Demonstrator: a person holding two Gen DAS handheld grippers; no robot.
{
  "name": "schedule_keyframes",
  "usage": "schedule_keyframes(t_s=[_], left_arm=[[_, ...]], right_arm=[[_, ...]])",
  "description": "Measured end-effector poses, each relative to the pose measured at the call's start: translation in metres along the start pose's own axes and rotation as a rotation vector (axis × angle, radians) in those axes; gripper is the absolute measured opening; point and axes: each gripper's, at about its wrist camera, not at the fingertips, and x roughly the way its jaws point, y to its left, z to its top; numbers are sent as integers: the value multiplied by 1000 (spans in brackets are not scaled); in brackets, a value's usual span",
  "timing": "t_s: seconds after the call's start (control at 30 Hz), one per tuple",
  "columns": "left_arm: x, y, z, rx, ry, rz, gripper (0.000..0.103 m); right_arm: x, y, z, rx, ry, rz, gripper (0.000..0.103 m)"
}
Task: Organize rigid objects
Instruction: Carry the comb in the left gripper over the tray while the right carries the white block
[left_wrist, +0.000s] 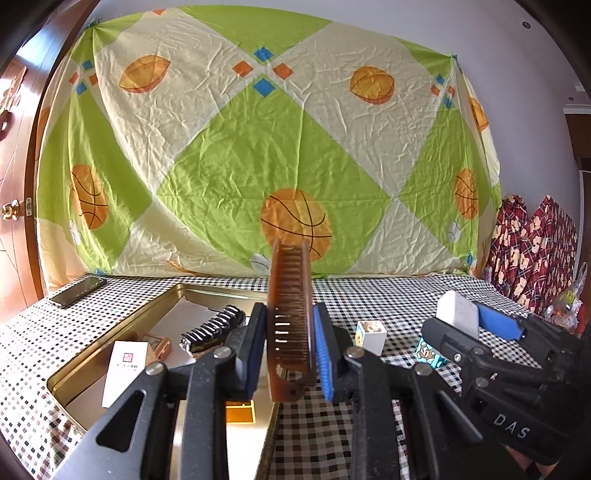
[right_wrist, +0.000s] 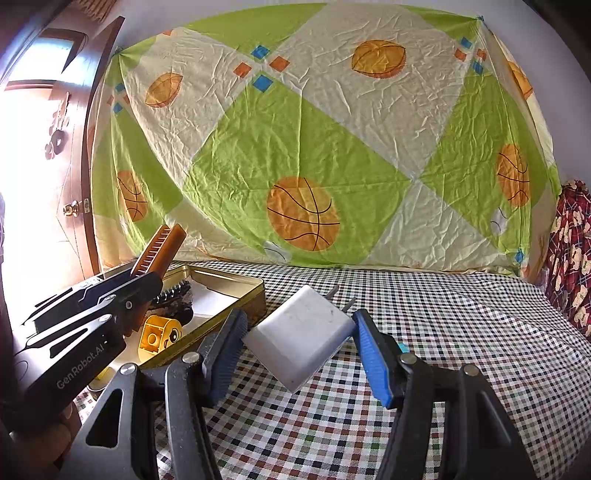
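Note:
A brown folding comb stands upright with my left gripper shut on its lower half, above the right edge of a gold tin tray. My right gripper is shut on a white plug-in charger, tilted with its prongs pointing away, just above the checked tablecloth. The left wrist view shows the right gripper and the charger at the right. In the right wrist view, the left gripper and the comb sit at the left over the tray.
The tray holds a black toothed hair clip, a white card box, a small brown box and a yellow toy block. On the cloth lie a white picture cube, a teal cartoon cube and a phone.

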Motion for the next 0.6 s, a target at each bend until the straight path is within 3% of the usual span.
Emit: schedule_keyframes(t_s=[0.6], left_arm=[[-10, 23, -1, -45, -15, 17, 24]], right_arm=[[5, 22, 1, -42, 8, 45, 62]])
